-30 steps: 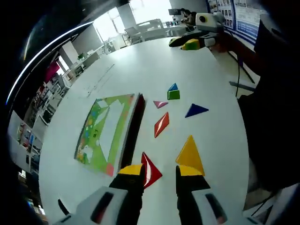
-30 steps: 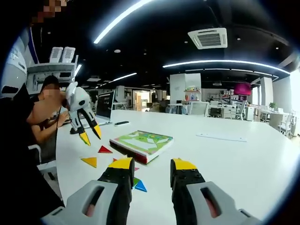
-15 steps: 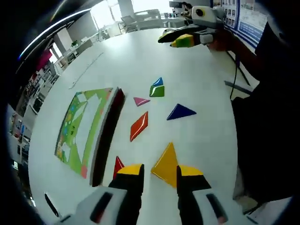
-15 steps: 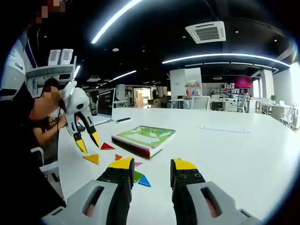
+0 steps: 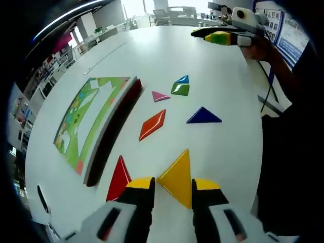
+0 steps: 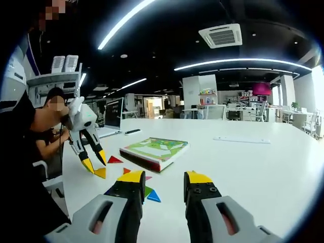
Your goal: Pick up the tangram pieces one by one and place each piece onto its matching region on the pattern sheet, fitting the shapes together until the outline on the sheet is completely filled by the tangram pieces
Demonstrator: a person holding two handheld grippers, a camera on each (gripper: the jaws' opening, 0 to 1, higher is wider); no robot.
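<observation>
**Left gripper poised over the yellow triangle**

On the white table (image 5: 167,55) the pattern sheet (image 5: 83,119) lies toward one edge, no pieces on it. The left gripper (image 5: 172,185) straddles the yellow triangle (image 5: 178,177), jaws apart. The right gripper (image 6: 162,178) hovers, jaws parted and empty.

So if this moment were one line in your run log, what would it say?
left gripper: open, straddling yellow triangle | right gripper: open, empty | pattern sheet: no pieces placed
</observation>
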